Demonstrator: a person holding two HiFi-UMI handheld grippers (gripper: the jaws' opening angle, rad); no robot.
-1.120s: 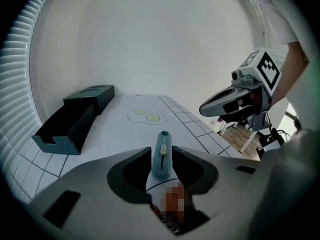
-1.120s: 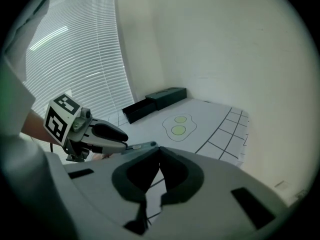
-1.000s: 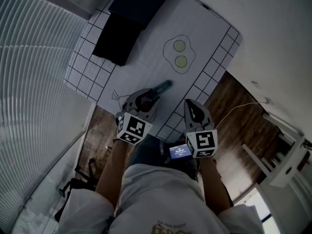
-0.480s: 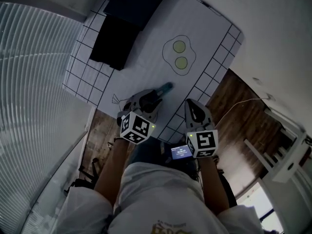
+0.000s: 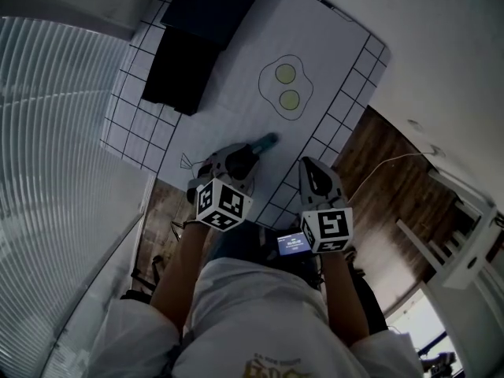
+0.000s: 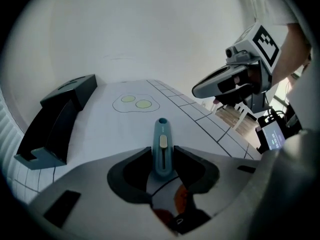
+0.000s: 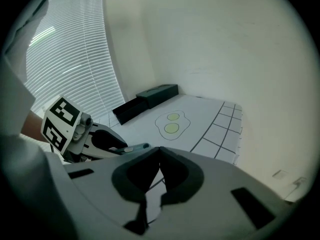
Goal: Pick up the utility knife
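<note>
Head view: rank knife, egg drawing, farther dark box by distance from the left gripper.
1. Knife: between the left gripper's jaws, which have just been closing.
2. Egg drawing: mid-table, ahead.
3. Farther dark box: table's far end.

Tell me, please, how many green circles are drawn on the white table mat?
2. Both lie inside the egg-shaped outline drawn on the mat: the far circle at its far end, the near circle just before it, toward the knife. None seems hidden.

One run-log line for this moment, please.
left tool: jaws just closing on utility knife, lying on table | right tool: shut, empty
</note>
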